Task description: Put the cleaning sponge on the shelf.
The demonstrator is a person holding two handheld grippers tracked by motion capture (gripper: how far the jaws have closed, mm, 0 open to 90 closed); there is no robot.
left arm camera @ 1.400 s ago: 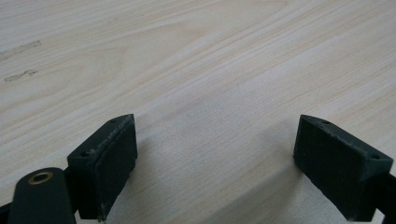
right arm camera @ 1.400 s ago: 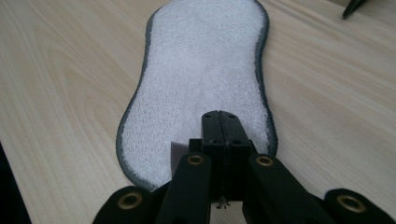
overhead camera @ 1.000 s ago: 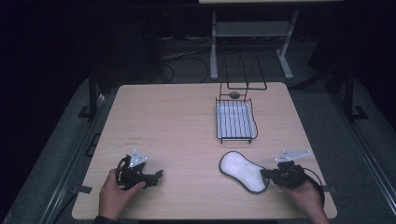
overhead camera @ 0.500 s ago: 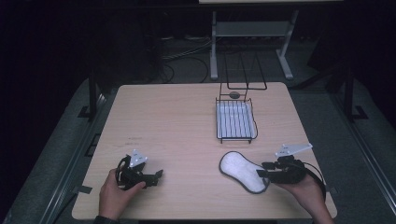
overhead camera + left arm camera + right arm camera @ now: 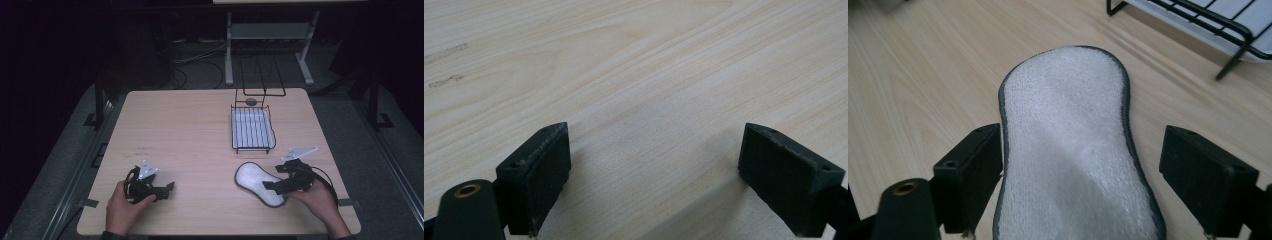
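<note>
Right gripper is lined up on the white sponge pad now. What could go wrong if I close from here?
The right gripper is open with its jaws astride the near end of the white sponge pad. The pad lies flat on the table, so the jaws may scrape the wood or only pinch the soft edge. Held by one end, it will probably droop. The wire rack sits just beyond it and could snag a lift.

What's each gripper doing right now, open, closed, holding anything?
Left gripper: open, jaws wide over bare table, holding nothing.
Right gripper: open, jaws either side of the white sponge pad, not closed on it.
</note>
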